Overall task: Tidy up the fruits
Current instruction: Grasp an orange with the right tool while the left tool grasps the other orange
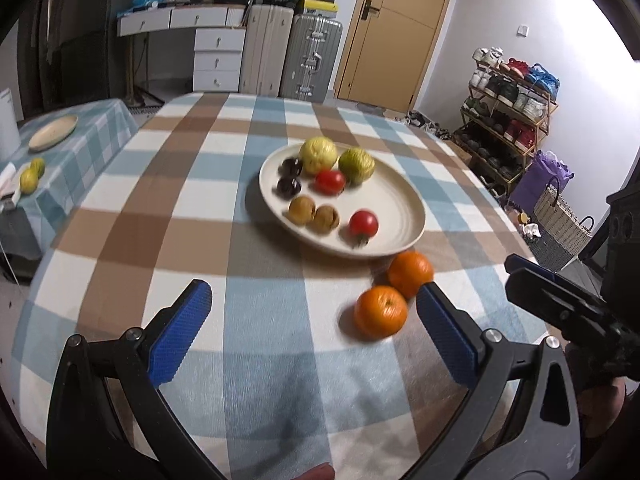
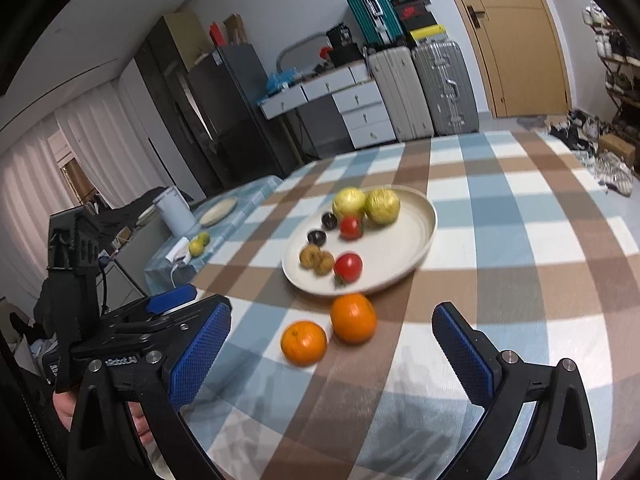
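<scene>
Both wide apart, empty; right gripper [image 2: 332,354] squarely behind two oranges [image 2: 304,342], nearer than left gripper [image 1: 314,312]; plate [image 2: 416,248] just beyond.

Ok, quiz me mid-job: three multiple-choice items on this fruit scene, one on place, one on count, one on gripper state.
1. Where do the two round oranges lie?
A. on the plate
B. on the checked cloth beside the plate
C. on the side table

2. How many red tomatoes are on the round cream plate?
A. one
B. two
C. four

3. What state is the left gripper in?
A. open, holding nothing
B. shut on an orange
C. shut on a tomato

Answers:
1 B: the near orange and the far orange sit on the checked tablecloth, outside the plate's rim.
2 B: one tomato mid-plate, another by the near rim.
3 A: the left gripper has its fingers spread with nothing between them.
</scene>
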Motion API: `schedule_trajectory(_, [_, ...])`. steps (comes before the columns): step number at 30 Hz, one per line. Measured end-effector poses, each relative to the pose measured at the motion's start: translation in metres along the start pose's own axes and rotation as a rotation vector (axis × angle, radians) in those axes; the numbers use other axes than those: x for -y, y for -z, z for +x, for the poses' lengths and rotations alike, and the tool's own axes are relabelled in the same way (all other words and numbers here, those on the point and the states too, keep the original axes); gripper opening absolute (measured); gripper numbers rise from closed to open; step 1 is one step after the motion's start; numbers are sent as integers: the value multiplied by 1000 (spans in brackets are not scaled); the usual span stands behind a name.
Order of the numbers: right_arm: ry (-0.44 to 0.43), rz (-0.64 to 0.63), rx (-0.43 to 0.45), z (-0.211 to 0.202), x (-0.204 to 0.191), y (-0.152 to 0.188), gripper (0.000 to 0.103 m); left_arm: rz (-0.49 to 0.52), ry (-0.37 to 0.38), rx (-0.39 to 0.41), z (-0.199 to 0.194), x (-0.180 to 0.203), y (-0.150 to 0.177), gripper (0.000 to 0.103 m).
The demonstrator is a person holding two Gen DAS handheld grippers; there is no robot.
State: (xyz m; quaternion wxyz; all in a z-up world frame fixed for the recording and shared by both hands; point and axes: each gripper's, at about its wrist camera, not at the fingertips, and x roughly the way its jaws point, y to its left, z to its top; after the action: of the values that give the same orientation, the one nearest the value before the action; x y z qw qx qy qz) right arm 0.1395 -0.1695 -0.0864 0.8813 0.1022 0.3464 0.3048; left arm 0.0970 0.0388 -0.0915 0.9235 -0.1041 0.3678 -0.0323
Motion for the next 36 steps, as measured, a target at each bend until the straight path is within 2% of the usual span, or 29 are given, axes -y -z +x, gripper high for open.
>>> schedule_trajectory(3, [-7,25,-37,12,5,5,103,-2,1,-35,11,-5,4,102])
schedule_trajectory(10, [-23,60,-106,43,14,3,100,-31,-8,-52,24,-21,0,102])
schedule_trajectory(14, [-49,78,-144,61,17,1,84,-28,-6,-68,31,-22,-3,102])
schedule_trajectory(17, [-50,88,-168,71,20,0,79,-27,4,-81,37,-21,-5,102])
schedule_trajectory(19, [-56,90,-180,76,21,-1,73,-25,9,-88,41,-19,-6,102])
schedule_trajectory(20, [-53,87,-187,78,21,-1,67,-24,13,-93,43,-18,-7,102])
schedule_trajectory(21, [-44,79,-196,80,21,0,56,-22,16,-100,46,-17,-7,102])
schedule_trajectory(23, [-30,63,-210,83,21,0,44,-16,23,-110,50,-15,-8,102])
schedule_trajectory(24, [-28,60,-217,84,21,1,41,-14,20,-110,52,-15,-9,102])
schedule_trajectory(36, [-91,88,-176,68,37,4,39,-15,20,-144,60,-10,-9,102])
